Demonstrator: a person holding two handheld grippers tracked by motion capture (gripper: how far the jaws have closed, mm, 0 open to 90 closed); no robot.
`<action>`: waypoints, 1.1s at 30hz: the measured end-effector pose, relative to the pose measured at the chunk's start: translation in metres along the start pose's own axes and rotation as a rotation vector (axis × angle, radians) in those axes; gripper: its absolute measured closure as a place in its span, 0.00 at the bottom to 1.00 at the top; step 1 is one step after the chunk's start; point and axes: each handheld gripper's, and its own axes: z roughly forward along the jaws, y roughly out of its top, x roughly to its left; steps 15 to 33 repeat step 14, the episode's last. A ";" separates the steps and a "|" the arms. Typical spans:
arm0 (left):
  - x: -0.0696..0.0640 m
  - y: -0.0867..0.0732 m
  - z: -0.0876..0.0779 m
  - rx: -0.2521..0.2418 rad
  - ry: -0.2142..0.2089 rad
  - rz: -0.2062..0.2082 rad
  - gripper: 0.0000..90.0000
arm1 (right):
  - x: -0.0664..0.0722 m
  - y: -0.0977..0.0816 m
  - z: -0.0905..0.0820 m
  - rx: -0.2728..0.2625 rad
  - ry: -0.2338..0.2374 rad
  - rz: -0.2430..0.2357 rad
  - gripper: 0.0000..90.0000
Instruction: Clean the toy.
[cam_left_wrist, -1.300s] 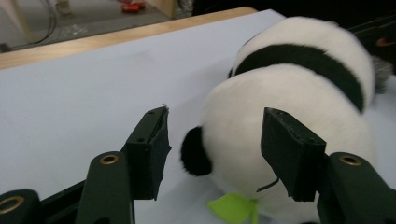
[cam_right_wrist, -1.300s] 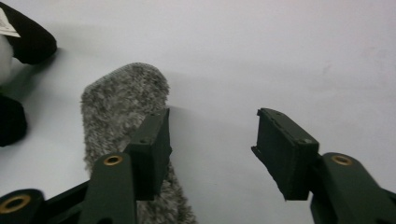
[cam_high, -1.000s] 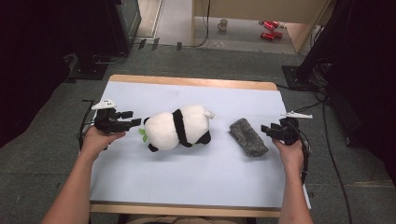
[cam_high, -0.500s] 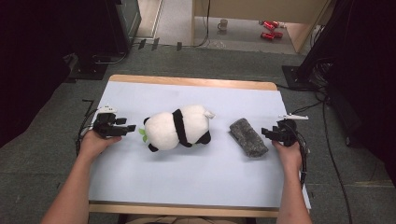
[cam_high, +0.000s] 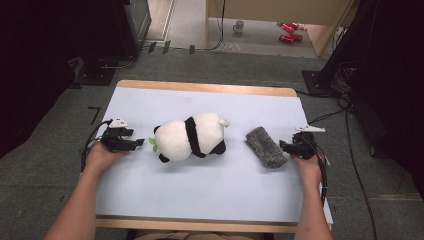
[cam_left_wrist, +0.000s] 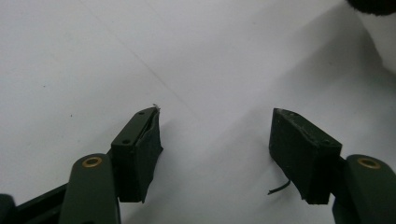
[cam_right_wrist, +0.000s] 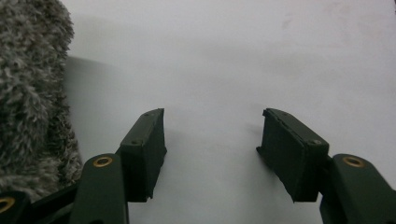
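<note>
Panda plush (cam_high: 190, 137), white with black bands (lying on its side), rests mid-table between both empty grippers, whose jaws have just been opening; the right gripper view crops the grey fuzzy roll (cam_right_wrist: 32, 93).

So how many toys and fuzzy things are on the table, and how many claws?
Panda plush toy: 1
Grey fuzzy roll: 1
Claws: 2, the left claw and the right claw
Total: 4

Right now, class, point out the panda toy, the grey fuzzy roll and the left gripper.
panda toy (cam_high: 192, 136), high view, black band on body.
grey fuzzy roll (cam_high: 265, 146), high view, its middle.
left gripper (cam_high: 140, 143), high view, between its fingers.
</note>
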 end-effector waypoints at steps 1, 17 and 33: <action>0.000 -0.001 0.000 -0.008 0.002 -0.005 0.36 | 0.001 -0.001 0.000 -0.006 -0.003 0.000 0.44; -0.001 -0.005 0.001 -0.038 -0.004 0.000 0.32 | 0.003 -0.005 0.002 -0.036 -0.005 0.006 0.37; -0.001 -0.005 0.001 -0.038 -0.004 0.000 0.32 | 0.003 -0.005 0.002 -0.036 -0.005 0.006 0.37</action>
